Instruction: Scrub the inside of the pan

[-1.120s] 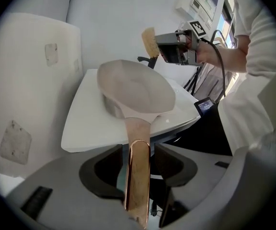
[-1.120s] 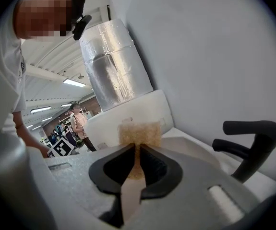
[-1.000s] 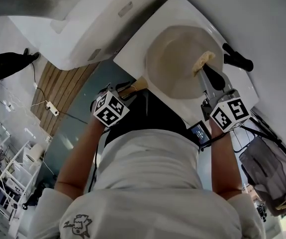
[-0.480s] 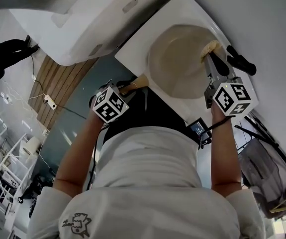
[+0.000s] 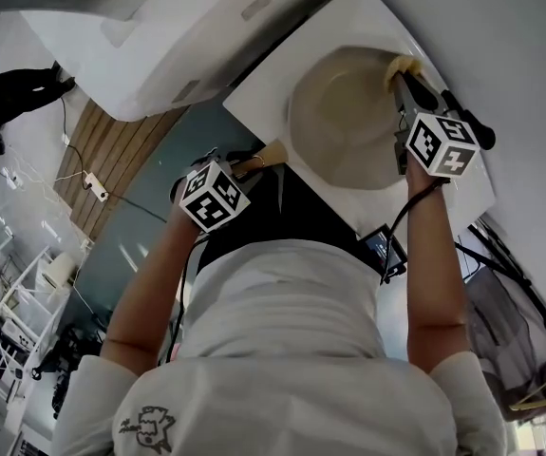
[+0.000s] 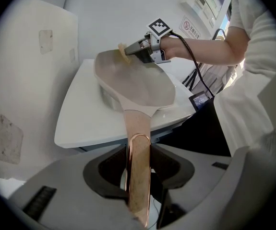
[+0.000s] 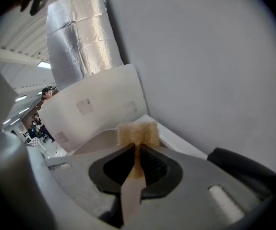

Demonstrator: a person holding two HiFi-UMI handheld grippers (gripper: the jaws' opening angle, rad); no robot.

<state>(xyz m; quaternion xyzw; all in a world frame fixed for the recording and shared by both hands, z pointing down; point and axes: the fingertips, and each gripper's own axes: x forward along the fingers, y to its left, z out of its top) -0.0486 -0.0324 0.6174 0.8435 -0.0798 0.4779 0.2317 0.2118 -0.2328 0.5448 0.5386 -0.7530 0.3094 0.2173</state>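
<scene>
A beige pan (image 5: 344, 117) sits on a white table (image 5: 263, 98), its copper handle (image 5: 268, 155) pointing back at me. My left gripper (image 5: 244, 171) has just been closing, and its jaws are shut on that handle (image 6: 138, 176). From the left gripper view (image 6: 138, 150) the pan's bowl (image 6: 138, 83) lies straight ahead. My right gripper (image 5: 401, 82) is shut on a yellowish sponge (image 5: 403, 65) at the pan's far right rim. In the right gripper view (image 7: 137, 150) the sponge (image 7: 138, 132) sticks out past the jaws, over the pan's edge (image 7: 92, 142).
A black handle-like object (image 5: 467, 122) lies on the table right of the pan, close to the right gripper. A grey wall runs behind the table. A white panel (image 7: 94, 104) and a silver duct (image 7: 78, 32) stand at the far side. A small screen (image 5: 385, 247) hangs off the table's near edge.
The right gripper carried the sponge from the pan's near right side across to its far rim. The left gripper stayed at the handle.
</scene>
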